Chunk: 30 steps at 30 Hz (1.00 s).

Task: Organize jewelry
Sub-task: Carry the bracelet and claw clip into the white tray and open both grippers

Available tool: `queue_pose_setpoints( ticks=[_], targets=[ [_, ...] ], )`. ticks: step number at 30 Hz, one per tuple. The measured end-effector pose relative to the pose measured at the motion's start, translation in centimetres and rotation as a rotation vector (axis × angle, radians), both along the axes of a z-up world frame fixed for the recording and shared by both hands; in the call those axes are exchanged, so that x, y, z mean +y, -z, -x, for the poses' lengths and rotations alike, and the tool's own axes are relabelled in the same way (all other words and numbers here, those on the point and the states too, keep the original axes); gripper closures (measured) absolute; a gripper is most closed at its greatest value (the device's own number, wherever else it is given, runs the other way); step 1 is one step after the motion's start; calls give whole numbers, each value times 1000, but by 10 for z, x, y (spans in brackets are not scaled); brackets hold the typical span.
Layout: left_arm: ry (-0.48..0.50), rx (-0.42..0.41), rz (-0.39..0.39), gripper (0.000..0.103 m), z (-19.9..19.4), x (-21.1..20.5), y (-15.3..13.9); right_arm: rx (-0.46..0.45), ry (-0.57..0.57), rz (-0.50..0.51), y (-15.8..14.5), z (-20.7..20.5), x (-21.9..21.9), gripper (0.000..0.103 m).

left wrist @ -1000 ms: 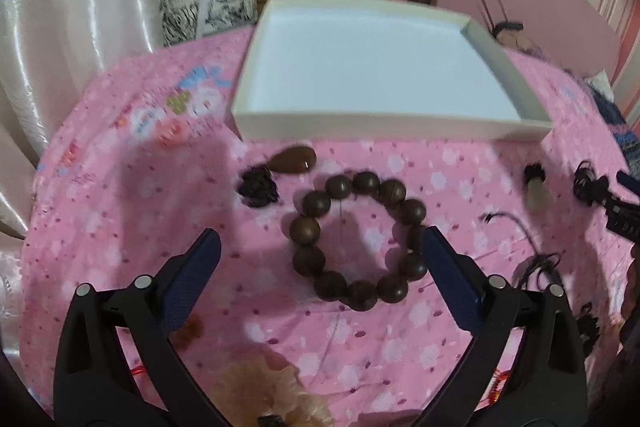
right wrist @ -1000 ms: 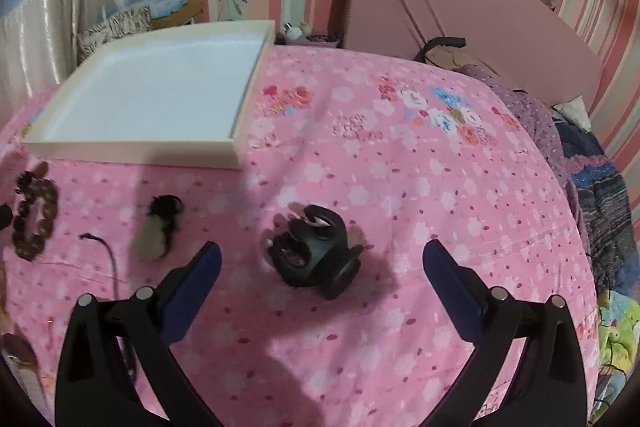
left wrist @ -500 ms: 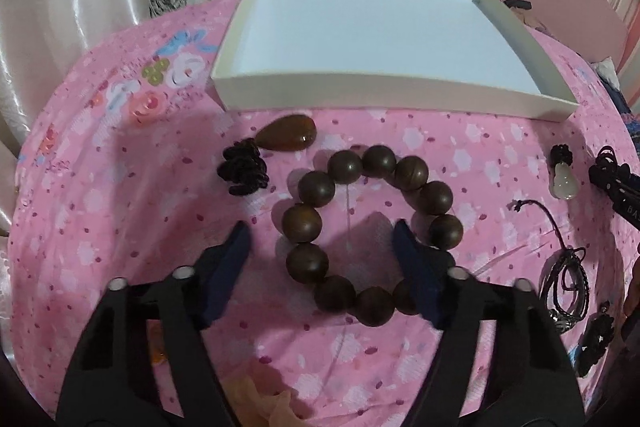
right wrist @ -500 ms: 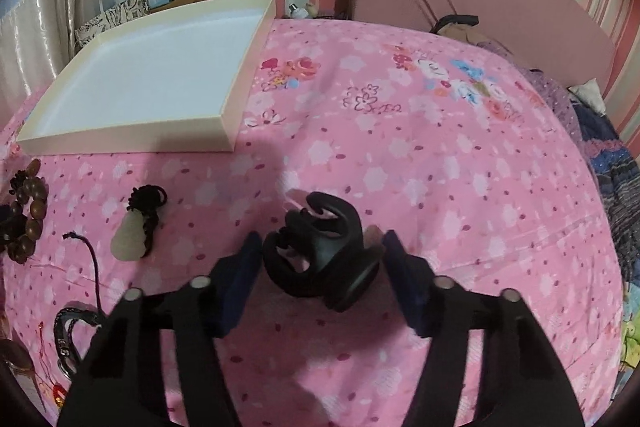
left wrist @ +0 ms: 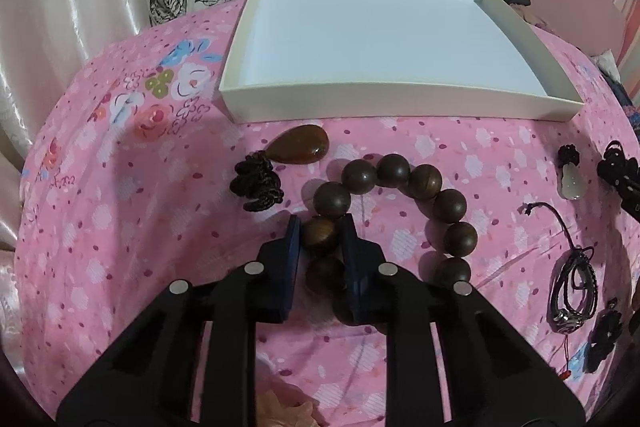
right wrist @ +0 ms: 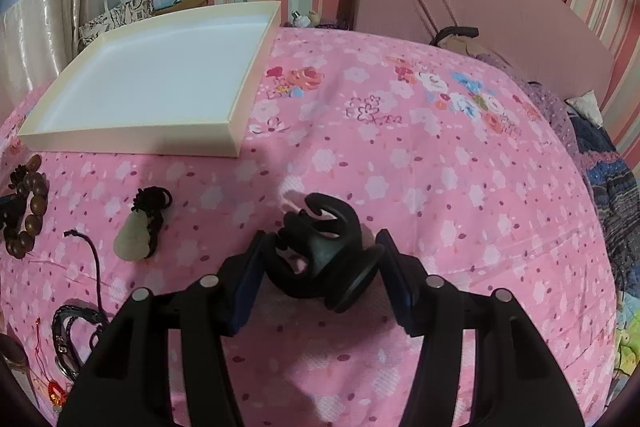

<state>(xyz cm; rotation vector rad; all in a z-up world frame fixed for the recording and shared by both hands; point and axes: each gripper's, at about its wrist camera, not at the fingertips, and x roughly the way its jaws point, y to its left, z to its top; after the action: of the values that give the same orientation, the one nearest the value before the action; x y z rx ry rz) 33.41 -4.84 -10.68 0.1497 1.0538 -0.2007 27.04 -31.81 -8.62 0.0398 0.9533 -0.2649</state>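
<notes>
Now left gripper [left wrist: 320, 233] clamping bead bracelet [left wrist: 394, 211], right gripper [right wrist: 322, 257] straddling black clip [right wrist: 324, 259]

Both wrist views look forward and down, close over the pink bedspread [left wrist: 120, 227]. Shared: white tray [left wrist: 400, 99], bead bracelet [right wrist: 34, 203], pale pendant [right wrist: 132, 239].

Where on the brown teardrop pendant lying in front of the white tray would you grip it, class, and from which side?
Grip the brown teardrop pendant across its wide, rounded end, coming straight down from above. It lies flat on the pink sheet, so only its two long edges offer the fingers opposing faces. Keep off the narrow tip, where the knotted cord bunches, and the white tray wall behind.
</notes>
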Motion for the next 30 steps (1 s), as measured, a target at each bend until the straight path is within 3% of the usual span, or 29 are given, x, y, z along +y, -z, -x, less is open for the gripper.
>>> queue_pose_setpoints(
  ticks=[7,16,25,30],
  targets=[
    [8,-55,-11,85,13,-4,-12,-25,12,-15,-14,8,0,48],
    [99,-193,9,85,36,-31,-59,-66,-6,-36,-38,8,11,48],
    [157,-239,23,85,37,-52,-89,-104,-43,-66,-67,-16,29,48],
    [175,-265,80,85,22,-54,-125,-114,-67,-86,-83,-48,38,48]
  ],
)
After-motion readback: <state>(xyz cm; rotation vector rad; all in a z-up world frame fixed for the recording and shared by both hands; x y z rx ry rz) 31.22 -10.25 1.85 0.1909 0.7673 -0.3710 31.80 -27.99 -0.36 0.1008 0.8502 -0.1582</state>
